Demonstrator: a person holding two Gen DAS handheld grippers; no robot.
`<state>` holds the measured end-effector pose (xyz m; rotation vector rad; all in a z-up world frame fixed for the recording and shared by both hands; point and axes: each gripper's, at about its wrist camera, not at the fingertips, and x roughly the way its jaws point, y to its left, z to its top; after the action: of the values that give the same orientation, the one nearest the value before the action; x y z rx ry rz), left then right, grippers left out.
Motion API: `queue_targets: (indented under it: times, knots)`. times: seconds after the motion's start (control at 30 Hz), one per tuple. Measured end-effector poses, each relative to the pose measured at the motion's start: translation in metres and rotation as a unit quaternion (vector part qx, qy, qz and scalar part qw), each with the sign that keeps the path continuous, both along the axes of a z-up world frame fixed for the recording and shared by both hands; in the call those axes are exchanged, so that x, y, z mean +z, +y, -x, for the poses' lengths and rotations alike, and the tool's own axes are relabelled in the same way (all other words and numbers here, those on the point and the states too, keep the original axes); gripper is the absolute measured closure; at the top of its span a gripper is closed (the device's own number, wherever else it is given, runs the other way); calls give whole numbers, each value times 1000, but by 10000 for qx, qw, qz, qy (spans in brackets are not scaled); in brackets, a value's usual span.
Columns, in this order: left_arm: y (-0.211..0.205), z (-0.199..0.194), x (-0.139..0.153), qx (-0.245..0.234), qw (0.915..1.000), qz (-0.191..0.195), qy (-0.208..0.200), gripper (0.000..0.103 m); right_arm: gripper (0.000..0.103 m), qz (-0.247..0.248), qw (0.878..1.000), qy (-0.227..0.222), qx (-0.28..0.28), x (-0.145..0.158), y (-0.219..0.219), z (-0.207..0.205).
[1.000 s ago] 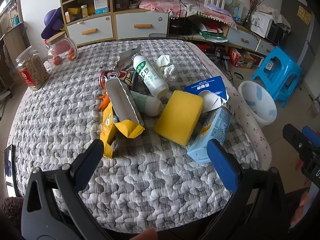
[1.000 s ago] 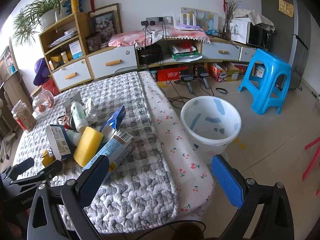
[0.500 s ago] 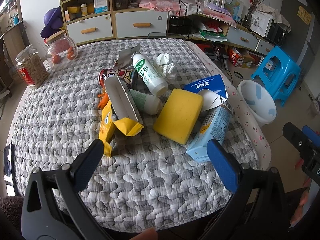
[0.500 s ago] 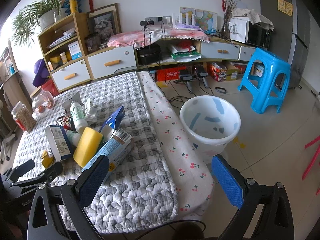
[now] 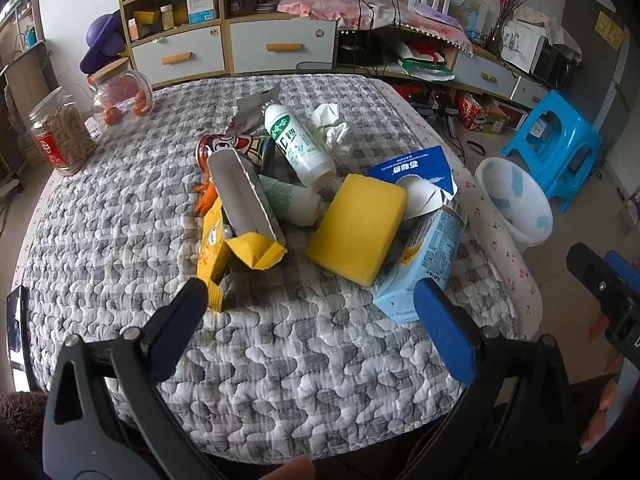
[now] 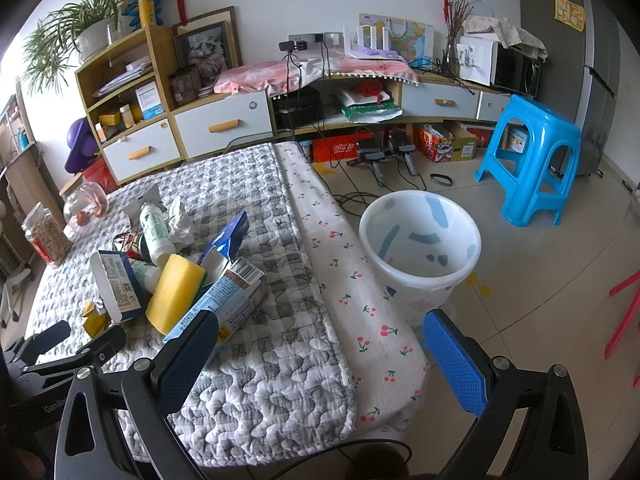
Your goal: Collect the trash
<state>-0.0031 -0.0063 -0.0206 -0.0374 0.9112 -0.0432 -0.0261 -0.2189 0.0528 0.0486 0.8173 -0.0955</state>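
Surface: a quilt-covered surface carries the whole trash pile, heaped ahead of the left jaws and off to the left of the right jaws.
Bin: a white bin stands on the floor just beside the surface's edge, ahead of the right jaws and between their tips, with no trash seen in it.
Step in hand: the approach, by the look of it; nothing is gripped and no piece has yet been collected.
Left gripper: jaws spread wide and empty, poised above the near quilt just short of the pile.
Right gripper: jaws likewise wide and empty, straddling the surface's edge.
Milk carton: pale blue, lying on its side, nearest the left gripper's right jaw tip and close to the right gripper's left one; the likeliest first pick.
Sponge: yellow block leaning on the carton, ahead of the left jaws.
Bottle: white with a green label, farther beyond the jaws.
Next move: probably push forward until one piece sits between the jaws, close, then carry it to the bin.
Change since a second ago: the left view has edged slightly nearer the pile; both grippers remain wide, the trash unmoved.
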Motion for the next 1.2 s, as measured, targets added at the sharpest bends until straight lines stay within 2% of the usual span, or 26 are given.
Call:
queue_targets:
  times: [0.4, 0.53, 0.67, 0.8, 1.03, 1.2]
  knots:
    - [4, -4, 1, 49, 9999, 88, 69, 1, 0, -21, 10000, 38, -11, -1, -2, 0]
    - [12, -12, 6, 98, 9996, 255, 97, 1, 0, -66, 9997, 245, -49, -4, -7, -7]
    - [24, -24, 10, 194, 9994, 248, 133, 1, 0, -153, 9991, 391, -34, -2, -11, -20]
    - [41, -45, 12, 250, 9987, 326, 313, 1, 0, -154, 9977, 636, 164, 2, -5, -40]
    - [70, -86, 9, 290, 9973, 178, 645, 1, 0, -496, 9884, 1308, 595, -7, 13, -101]
    - [89, -112, 1, 302, 9935, 436, 1003, 1, 0, -810, 9809, 1591, 774, -26, 26, -143]
